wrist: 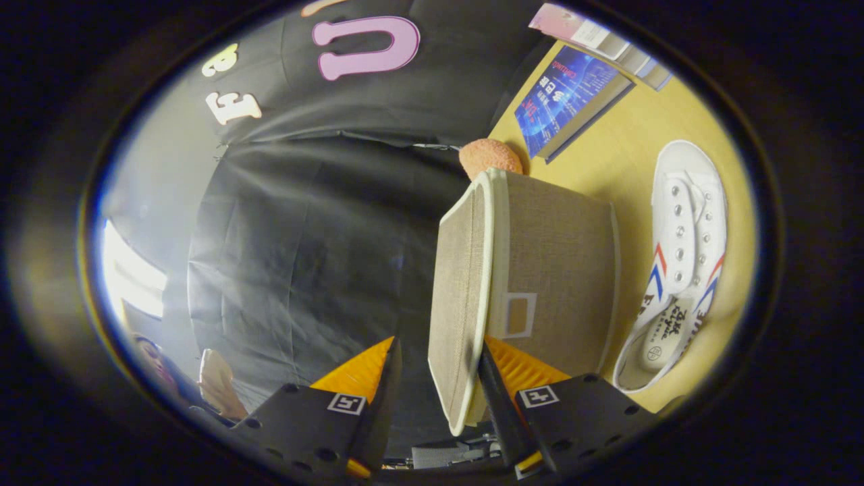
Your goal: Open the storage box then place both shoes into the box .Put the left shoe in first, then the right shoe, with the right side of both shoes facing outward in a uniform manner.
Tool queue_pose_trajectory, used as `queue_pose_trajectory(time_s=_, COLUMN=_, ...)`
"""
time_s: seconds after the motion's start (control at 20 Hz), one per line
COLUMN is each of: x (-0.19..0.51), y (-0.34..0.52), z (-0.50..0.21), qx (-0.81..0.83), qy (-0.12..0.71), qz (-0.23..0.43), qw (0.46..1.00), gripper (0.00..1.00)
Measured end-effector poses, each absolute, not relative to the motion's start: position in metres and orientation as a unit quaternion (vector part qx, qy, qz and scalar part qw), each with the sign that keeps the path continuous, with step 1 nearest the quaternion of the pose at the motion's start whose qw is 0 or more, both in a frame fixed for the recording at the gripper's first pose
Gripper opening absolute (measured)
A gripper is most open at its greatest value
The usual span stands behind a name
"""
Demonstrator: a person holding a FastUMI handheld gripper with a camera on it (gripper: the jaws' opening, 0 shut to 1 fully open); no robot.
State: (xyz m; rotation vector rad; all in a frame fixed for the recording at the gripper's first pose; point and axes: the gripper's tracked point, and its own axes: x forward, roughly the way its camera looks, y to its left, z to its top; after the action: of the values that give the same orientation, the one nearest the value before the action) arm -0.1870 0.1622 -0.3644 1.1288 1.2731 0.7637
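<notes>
The storage box (553, 263) stands on the yellow table (628, 155), and its lid (462, 297) sits between the fingers of the rolled gripper (439, 385), which are apart, one touching the lid. Just beside the box lies a white shoe (682, 270); behind the box are a book (567, 101) and an orange ball (489, 156).

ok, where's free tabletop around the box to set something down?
Bare table lies between the storage box and the white shoe, a narrow strip, and a wider patch between the box, the blue book and the shoe's toe. Crowded behind the box by the orange ball. The hand-held gripper straddles the box lid, fingers apart.
</notes>
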Motion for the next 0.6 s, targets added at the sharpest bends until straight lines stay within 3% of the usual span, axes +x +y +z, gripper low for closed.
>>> queue_pose_trajectory(time_s=0.6, x=-0.148, y=0.263, z=-0.257, qx=0.467, qy=0.505, qz=0.446, qw=0.573, gripper=0.67)
